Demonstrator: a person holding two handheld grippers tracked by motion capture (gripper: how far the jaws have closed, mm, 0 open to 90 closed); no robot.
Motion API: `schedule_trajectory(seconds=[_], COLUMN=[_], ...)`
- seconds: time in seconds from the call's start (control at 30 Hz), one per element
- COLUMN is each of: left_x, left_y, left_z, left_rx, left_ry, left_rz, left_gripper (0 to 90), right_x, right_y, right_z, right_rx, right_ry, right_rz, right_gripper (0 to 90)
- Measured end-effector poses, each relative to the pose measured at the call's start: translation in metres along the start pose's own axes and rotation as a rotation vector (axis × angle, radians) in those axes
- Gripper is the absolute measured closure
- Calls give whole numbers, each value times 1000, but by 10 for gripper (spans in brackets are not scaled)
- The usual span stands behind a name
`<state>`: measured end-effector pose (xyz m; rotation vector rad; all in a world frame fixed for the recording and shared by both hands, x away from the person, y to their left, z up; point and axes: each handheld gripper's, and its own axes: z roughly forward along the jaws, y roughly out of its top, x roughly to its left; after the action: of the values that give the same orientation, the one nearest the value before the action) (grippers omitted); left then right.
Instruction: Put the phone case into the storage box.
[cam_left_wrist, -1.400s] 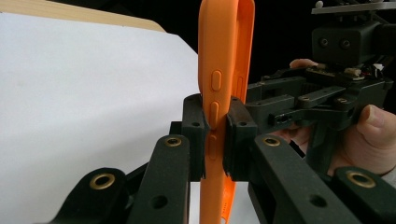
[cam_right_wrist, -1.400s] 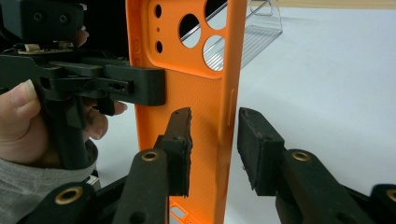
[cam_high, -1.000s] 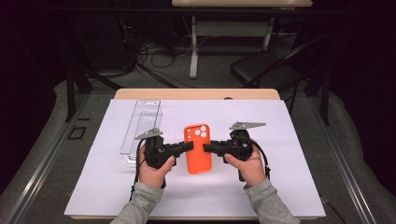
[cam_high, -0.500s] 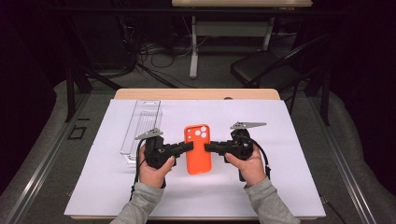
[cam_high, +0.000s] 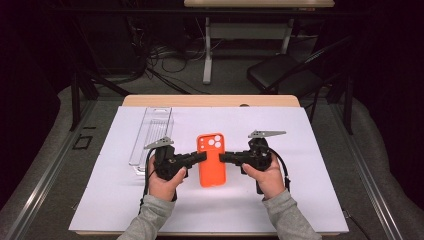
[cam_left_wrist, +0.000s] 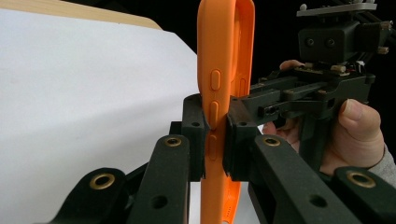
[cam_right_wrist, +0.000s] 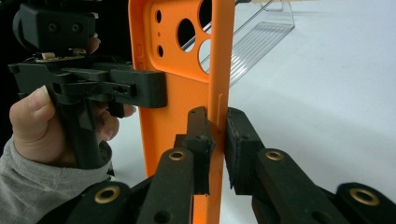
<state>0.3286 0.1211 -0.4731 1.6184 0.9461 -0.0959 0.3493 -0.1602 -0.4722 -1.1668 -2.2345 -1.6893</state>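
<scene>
Left gripper (cam_left_wrist: 215, 135) pinches the left edge of the orange phone case (cam_high: 211, 160); right gripper (cam_right_wrist: 218, 140) has just been closing on the right edge w/ the case wall between its jaws, now clamped. Case is held over the white sheet (cam_high: 320, 165), mid-table, clear rack (cam_high: 150, 135) to the far left. Risk: soft rim could buckle or slip out if the hands pull apart or twist.

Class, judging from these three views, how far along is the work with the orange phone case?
Done: the orange phone case is off the white sheet, gripped at both long edges. In hand: the left gripper is clamped on one edge; the right gripper has just been closing on the other edge. Left: the clear stand sits empty beside them, possibly the case's destination.
</scene>
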Motion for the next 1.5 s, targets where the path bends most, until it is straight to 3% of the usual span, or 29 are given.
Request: schedule_trajectory(seconds=[0.87,1.5], left_x=[0,1], left_y=[2,4], left_z=[-1,0], left_rx=[2,4], left_ry=[-10,-13], left_rz=[14,8], left_gripper=[813,802], right_x=[-2,-2], right_y=[0,0], right_z=[-1,-3], right_rx=[-8,-26], right_ry=[25,32], right_rz=[-29,-8], right_gripper=[819,824])
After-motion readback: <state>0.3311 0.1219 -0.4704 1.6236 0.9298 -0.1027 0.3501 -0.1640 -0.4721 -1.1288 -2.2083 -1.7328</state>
